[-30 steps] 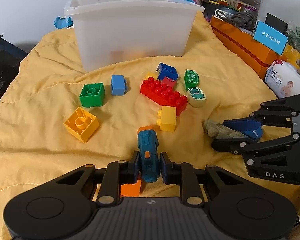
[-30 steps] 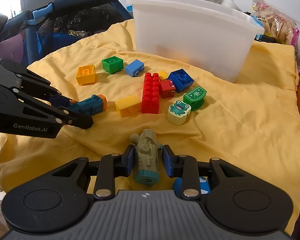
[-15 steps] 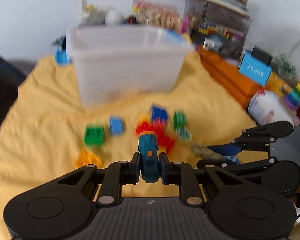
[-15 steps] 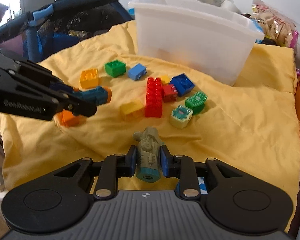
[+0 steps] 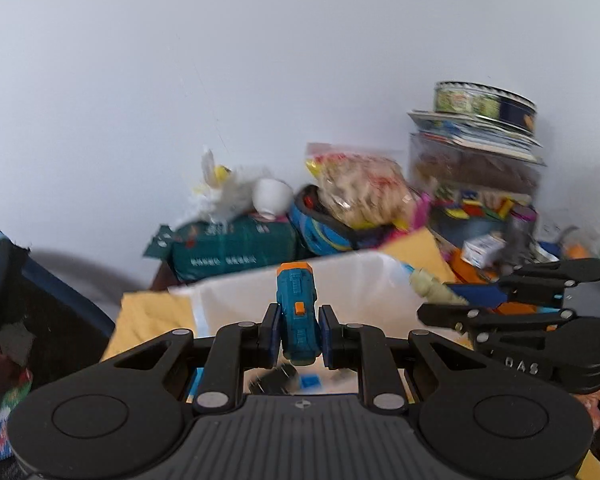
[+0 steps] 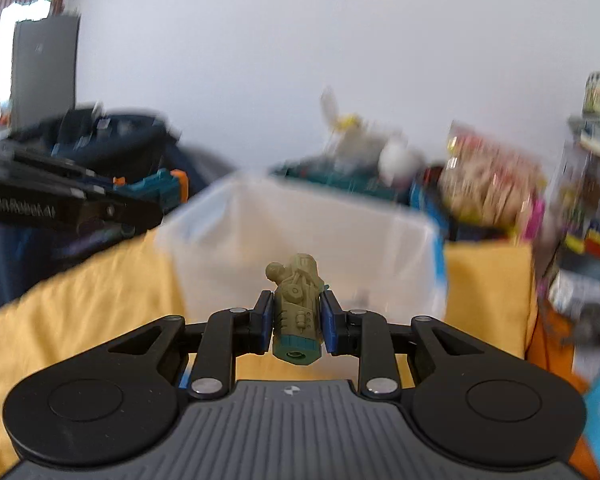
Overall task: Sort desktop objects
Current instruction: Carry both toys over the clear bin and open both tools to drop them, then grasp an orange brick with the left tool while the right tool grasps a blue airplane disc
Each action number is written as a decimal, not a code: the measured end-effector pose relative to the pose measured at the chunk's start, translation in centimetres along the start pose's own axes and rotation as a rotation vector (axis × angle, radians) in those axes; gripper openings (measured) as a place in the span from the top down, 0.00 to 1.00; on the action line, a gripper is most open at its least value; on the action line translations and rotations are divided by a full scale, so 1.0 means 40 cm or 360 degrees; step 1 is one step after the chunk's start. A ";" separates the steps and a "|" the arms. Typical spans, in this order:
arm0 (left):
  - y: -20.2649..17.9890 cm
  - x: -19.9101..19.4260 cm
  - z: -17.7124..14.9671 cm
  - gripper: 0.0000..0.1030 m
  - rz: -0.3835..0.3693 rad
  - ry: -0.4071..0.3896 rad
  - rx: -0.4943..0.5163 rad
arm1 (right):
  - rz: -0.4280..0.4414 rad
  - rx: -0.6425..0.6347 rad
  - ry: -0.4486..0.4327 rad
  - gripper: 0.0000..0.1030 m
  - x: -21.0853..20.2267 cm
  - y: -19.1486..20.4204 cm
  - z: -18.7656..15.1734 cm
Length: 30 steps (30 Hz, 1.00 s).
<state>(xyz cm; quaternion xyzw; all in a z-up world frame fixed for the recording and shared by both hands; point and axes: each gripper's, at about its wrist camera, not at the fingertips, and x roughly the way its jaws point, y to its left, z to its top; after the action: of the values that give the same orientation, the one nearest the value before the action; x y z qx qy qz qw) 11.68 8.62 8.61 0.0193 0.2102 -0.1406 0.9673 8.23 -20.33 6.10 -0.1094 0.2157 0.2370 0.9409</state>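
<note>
The left hand-held gripper is squeezing a blue toy with orange bits between its two pads. It is holding the toy in the air in front of the white plastic bin. To the right, the right hand-held gripper is gripping an olive green toy tight, also up in front of the bin. The bin is sitting on a yellow cloth. The pictures are blurry.
</note>
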 end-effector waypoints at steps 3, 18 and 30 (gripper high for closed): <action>0.014 0.068 0.006 0.78 0.0065 0.0049 -0.0012 | -0.0052 0.0034 -0.0067 0.73 0.043 -0.015 0.069; 0.025 0.106 -0.079 0.57 0.0120 0.0178 -0.0034 | -0.0031 0.0138 0.0178 0.68 0.204 -0.006 0.026; -0.034 -0.081 -0.285 0.38 0.0085 0.0397 -0.0119 | 0.0101 0.0161 0.0089 0.54 0.043 -0.016 -0.035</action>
<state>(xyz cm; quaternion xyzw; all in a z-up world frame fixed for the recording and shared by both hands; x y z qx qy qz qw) 3.91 9.28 -0.43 0.0062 0.3333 -0.1032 0.9371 9.44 -20.62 4.14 -0.0614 0.2569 0.2524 0.9309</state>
